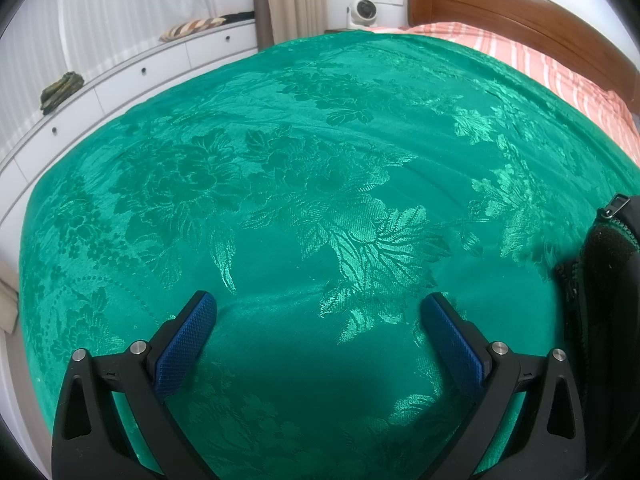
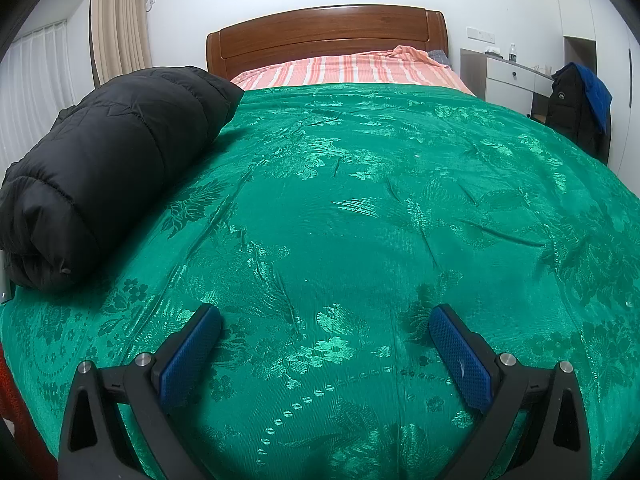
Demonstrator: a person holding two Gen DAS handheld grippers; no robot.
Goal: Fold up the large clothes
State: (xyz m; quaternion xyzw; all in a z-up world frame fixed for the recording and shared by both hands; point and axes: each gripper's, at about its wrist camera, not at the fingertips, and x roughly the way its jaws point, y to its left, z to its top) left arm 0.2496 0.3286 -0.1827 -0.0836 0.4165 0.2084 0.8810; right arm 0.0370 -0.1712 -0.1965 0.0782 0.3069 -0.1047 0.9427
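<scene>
A black puffer jacket (image 2: 108, 168) lies folded into a thick bundle on the left side of the bed in the right wrist view. Its zipper edge (image 1: 608, 264) shows at the far right of the left wrist view. My left gripper (image 1: 320, 304) is open and empty above the green floral bedspread (image 1: 304, 168), to the left of the jacket. My right gripper (image 2: 326, 316) is open and empty above the bedspread (image 2: 380, 208), to the right of the jacket and apart from it.
A wooden headboard (image 2: 328, 36) and a striped pink sheet (image 2: 348, 70) are at the far end. White drawers (image 1: 120, 80) run along the bed's left side. A white desk (image 2: 512, 76) and a chair draped with dark and blue clothes (image 2: 580, 108) stand at the right.
</scene>
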